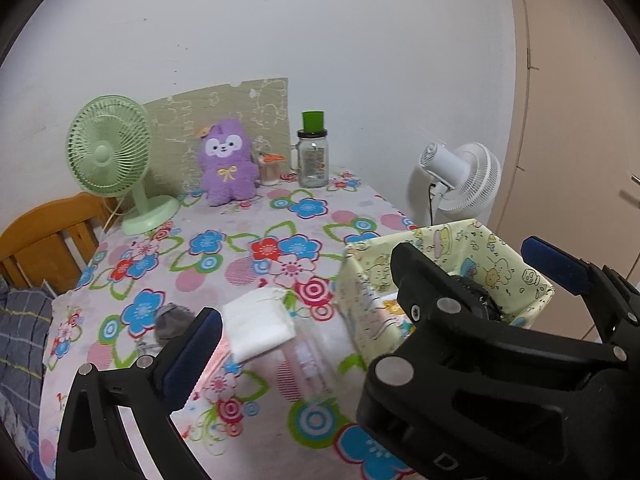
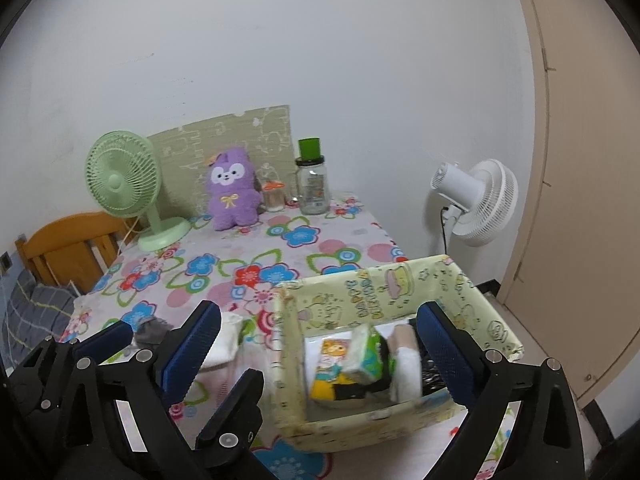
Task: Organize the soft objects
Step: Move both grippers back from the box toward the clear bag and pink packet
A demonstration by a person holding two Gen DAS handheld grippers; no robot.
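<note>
A pale yellow cartoon-print storage box (image 2: 360, 304) stands on the floral table near its right front edge, also in the left wrist view (image 1: 440, 248). It holds several soft items: a folded cartoon cloth (image 2: 328, 364), a green-and-white pack (image 2: 366, 356), a white roll (image 2: 408, 368). A folded white cloth (image 1: 260, 324) and a small grey cloth (image 1: 172, 320) lie on the table left of the box. My left gripper (image 1: 376, 296) is open and empty above the table. My right gripper (image 2: 320, 344) is open and empty over the box. A purple plush toy (image 1: 228, 162) sits at the back.
A green desk fan (image 1: 112, 160) stands at the back left, a glass jar with a green cap (image 1: 313, 152) and a small jar (image 1: 269, 168) at the back. A white fan (image 1: 460, 180) stands off the table's right. A wooden chair (image 1: 44, 240) is at the left.
</note>
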